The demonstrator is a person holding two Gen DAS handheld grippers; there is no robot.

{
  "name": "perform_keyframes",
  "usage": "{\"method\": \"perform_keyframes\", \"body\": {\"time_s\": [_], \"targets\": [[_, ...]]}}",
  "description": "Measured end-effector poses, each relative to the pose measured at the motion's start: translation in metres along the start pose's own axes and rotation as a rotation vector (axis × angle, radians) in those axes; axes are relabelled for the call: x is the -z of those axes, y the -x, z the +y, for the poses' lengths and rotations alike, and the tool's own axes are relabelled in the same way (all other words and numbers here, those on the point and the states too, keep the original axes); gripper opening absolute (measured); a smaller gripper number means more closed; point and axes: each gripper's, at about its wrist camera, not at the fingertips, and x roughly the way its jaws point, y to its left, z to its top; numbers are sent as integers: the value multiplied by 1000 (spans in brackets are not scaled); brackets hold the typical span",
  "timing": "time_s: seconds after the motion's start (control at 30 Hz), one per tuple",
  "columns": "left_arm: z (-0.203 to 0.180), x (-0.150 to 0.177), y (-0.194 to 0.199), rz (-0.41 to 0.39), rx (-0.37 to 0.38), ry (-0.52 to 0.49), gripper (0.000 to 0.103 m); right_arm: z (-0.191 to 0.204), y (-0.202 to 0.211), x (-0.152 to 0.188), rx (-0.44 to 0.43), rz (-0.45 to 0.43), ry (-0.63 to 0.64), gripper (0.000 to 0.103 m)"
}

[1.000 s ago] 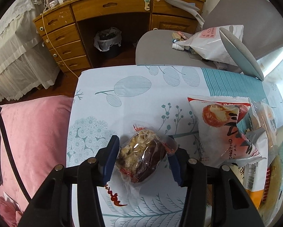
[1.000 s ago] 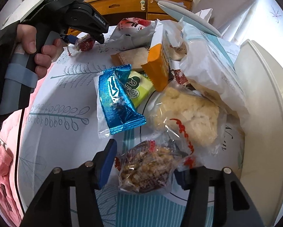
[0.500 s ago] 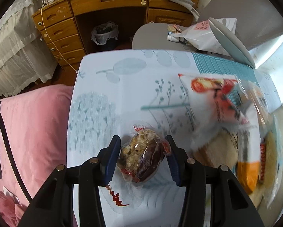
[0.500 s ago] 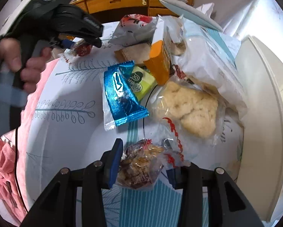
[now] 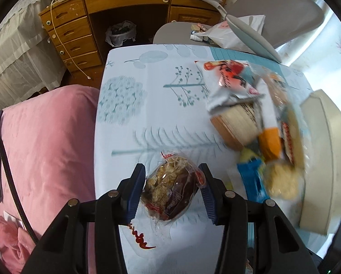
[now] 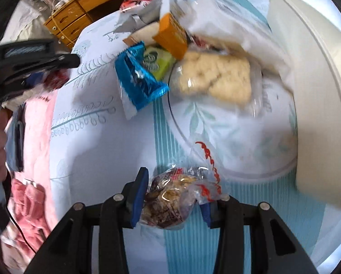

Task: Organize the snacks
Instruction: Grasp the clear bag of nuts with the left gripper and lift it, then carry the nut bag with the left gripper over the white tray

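Plastic-wrapped snacks, one pinched in each gripper
Left gripper (image 5: 172, 188) clamps a nut cake (image 5: 169, 190); right gripper (image 6: 172, 202) clamps another pack (image 6: 170, 203), likely for sorting

Pale blue leaf-print tablecloth (image 5: 161, 118), pink blanket (image 5: 47, 137), blue packet (image 6: 138, 77).

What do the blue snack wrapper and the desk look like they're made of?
Blue wrapper: probably metallised plastic film, since it is glossy with sharp creases and bright glints. Desk: apparently varnished wood, orange-brown with visible grain, a sheen and scuffed patches.
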Motion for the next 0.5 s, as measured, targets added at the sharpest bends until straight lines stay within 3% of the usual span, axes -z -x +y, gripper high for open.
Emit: {"method": "perform_keyframes", "body": {"time_s": [0.23, 0.5], "targets": [[5, 41, 46, 7, 45, 17, 46, -2, 21, 30, -48, 19, -73, 41], [8, 72, 90, -3, 100, 40, 46, 1, 62, 56, -81, -35, -67, 41]]}}
